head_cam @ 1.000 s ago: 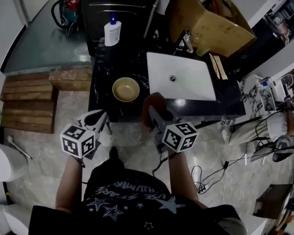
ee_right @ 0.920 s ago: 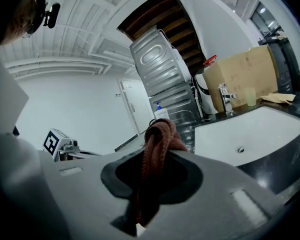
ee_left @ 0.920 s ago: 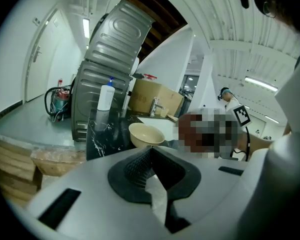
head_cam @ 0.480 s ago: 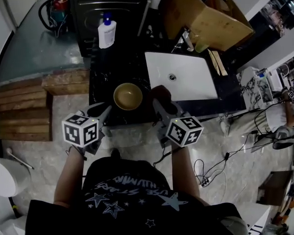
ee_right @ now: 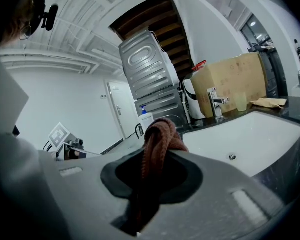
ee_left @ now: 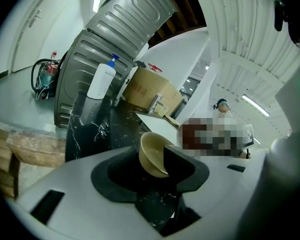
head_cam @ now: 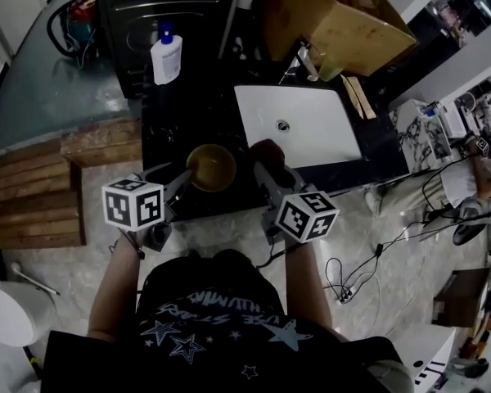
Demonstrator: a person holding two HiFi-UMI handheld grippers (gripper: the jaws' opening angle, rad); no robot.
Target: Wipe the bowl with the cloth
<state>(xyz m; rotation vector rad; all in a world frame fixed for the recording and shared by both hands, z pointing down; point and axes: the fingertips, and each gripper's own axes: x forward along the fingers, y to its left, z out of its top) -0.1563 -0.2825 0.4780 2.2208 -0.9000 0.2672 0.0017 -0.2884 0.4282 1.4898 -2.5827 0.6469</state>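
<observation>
Bowl [head_cam: 211, 169] is the thing to find first: tan, round and upright, hollow facing up, on the black counter [head_cam: 168, 133] just left of the white sink [head_cam: 319, 133] as the head view frames it.

The left gripper [head_cam: 182, 181] has its tip at the side of the bowl away from the sink. Its jaws have just been opening and now stand spread wide. The left gripper view shows the bowl between them (whether the sink-side pad brushes the rim I cannot tell, but nothing clamps it).

The right gripper [head_cam: 262, 169] points in at the sink's near left corner, between sink and bowl. Its jaws are pinched on the rust-brown cloth [ee_right: 157, 136], which bunches out above the pads in a looped wad.

Behind the sink stand a faucet [head_cam: 309, 62] and a cardboard box [head_cam: 335, 15]. Farther left of the sink, a white pump bottle [head_cam: 165, 56] stands against a grey washing machine [head_cam: 164, 6].
</observation>
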